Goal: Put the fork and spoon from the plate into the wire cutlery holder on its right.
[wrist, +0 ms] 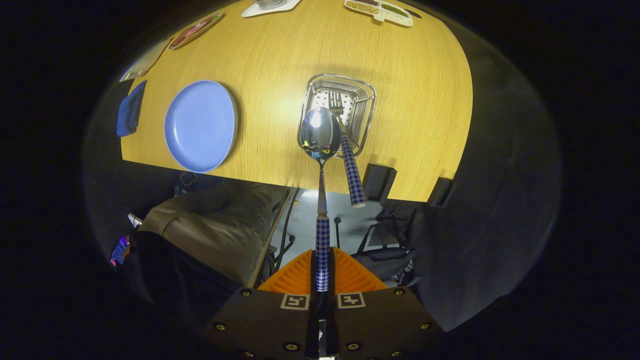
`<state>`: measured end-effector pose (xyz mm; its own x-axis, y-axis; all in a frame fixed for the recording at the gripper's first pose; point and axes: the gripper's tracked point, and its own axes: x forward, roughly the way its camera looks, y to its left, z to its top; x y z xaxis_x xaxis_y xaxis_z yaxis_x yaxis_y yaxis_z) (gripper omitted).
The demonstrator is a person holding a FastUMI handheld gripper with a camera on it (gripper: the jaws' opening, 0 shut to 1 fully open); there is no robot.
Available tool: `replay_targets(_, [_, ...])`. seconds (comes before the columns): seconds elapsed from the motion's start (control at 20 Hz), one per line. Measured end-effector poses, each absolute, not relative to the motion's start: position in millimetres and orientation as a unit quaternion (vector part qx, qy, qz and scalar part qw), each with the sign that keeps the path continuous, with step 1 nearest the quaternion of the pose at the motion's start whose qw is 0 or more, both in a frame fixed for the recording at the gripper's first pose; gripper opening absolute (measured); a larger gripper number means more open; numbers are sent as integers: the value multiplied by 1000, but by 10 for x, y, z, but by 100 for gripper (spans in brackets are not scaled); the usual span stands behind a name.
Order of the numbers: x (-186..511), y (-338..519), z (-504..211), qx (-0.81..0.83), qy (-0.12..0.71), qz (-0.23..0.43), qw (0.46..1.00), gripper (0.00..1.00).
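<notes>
My gripper (322,262) is shut on the checked blue-and-white handle of a metal spoon (320,132), whose bowl points away from me and hangs over the near rim of the wire cutlery holder (362,95). The fork (350,165) stands in the holder, tines down inside and its checked handle leaning out toward me, just right of the spoon. The blue plate (201,125) lies bare on the wooden table (280,60), to the left of the holder.
A dark blue cloth (130,110) lies at the table's left edge. At the far side sit a patterned dish (194,30), a white mat (270,7) and a divided snack tray (380,10). Below the table's near edge are a cushioned seat (210,225) and cables.
</notes>
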<state>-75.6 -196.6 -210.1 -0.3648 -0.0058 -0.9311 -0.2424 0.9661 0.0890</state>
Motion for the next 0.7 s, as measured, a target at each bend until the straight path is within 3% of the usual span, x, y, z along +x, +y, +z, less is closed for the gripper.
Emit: replay_targets(0.7, [-533, -1859, -2260, -39, 852, 85, 515, 6])
